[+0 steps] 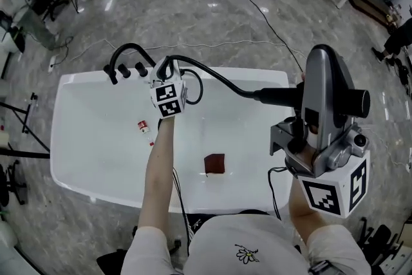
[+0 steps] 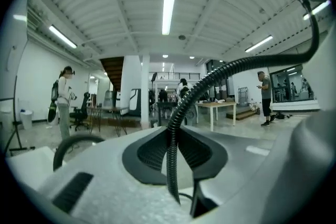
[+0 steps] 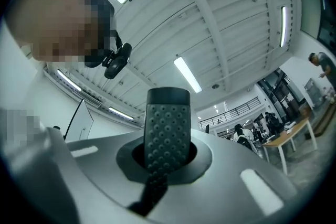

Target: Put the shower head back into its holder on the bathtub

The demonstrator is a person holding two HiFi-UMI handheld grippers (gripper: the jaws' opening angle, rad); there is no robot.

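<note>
The bathtub is plain white, and the floor around it is grey with marbled veining. The hose is black and ribbed. The shower head is black with rows of dots. The left tool and right tool are silver-grey with dark pads, and each marker cube is white with black square patterns. In the tub lie a dark red square and a small red-and-white thing, possibly a bottle.

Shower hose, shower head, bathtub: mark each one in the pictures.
shower hose (image 2: 171, 150), left gripper view, its upright ribbed stretch.
shower head (image 3: 167, 128), right gripper view, its dotted face.
bathtub (image 1: 96, 151), head view, its bare white floor.
</note>
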